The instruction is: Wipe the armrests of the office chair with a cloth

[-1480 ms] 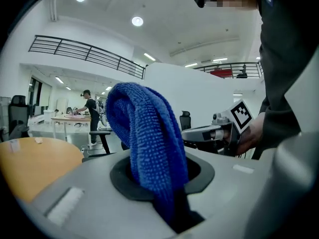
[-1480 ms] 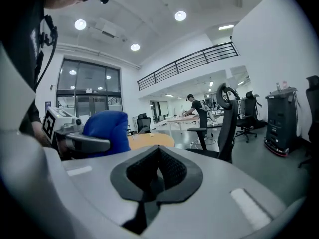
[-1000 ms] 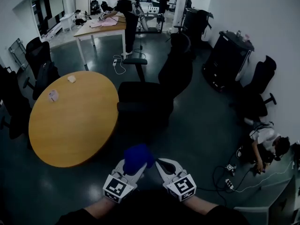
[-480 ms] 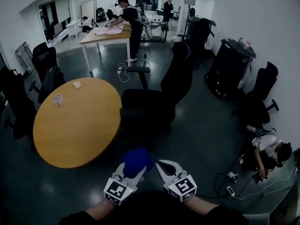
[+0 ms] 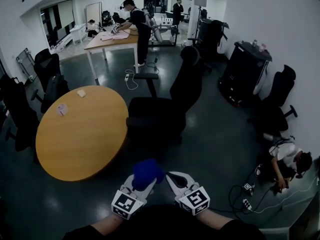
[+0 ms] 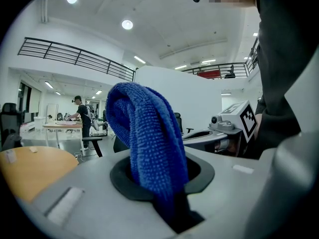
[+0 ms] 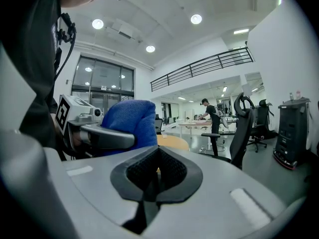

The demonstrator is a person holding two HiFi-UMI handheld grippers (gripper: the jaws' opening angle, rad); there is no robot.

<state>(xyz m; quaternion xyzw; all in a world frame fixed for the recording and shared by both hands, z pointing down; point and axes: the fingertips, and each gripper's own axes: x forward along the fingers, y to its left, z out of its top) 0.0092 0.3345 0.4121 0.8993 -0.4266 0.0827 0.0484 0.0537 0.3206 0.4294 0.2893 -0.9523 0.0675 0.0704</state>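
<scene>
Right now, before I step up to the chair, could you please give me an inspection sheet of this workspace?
Surface: round wooden table, mostly bare.
Job's things: blue cloth; office chair ahead beside the table, untouched.
Clutter: two small pale items near the table's far edge.
Grippers: left tool shut on the cloth; right tool shut, empty.
Cables: power strip and leads on the floor at right.
Surroundings: person crouched at right; people at a far desk; black chairs around.
</scene>
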